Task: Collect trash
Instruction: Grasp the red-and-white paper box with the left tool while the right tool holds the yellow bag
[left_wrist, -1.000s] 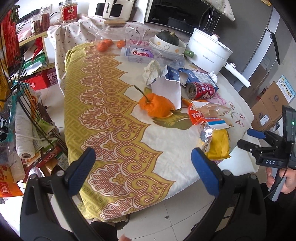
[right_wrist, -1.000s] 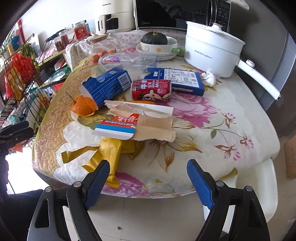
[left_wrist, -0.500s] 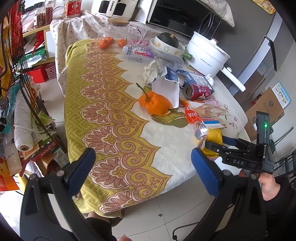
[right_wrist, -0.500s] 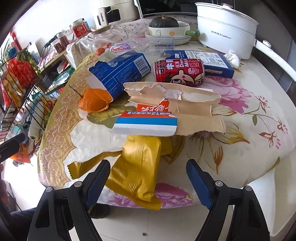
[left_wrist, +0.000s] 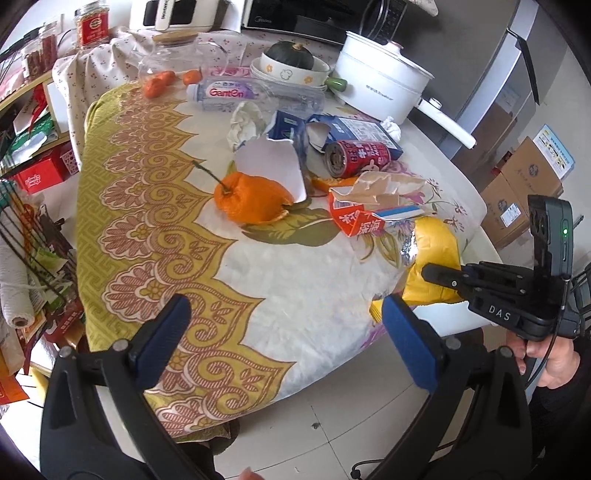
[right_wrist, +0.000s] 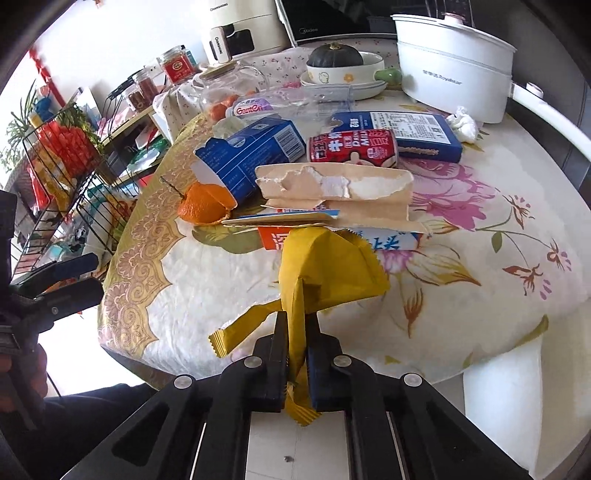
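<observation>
The right tongs (right_wrist: 295, 354) are pinched tight on the near end of the yellow snack wrapper (right_wrist: 328, 266), which runs straight ahead of them and up over the desk (right_wrist: 480, 258) edge, its long axis in line with the fingers and its crumpled far end touching the torn paper carton (right_wrist: 332, 199) just beyond. A loose yellow strip trails off to the left of the grip and hangs past the desk rim. The wrapper looks thin and limp, folded along its length, with a serrated end poking out below the pads and a silver lining showing from the other side (left_wrist: 406, 251). The left tongs (left_wrist: 284, 343) stand wide apart and hold nothing, hovering off the near edge of the desk with the wrapper well to their right, so the right hand is plainly the one on the job. Further ahead of the right tongs lie the orange peel (right_wrist: 203, 203), the blue carton (right_wrist: 255, 155) and the red milk can (right_wrist: 351, 146), all apart from the grip. I'd judge a pull back toward the holder would slide the wrapper free, though it may drag the torn carton.
</observation>
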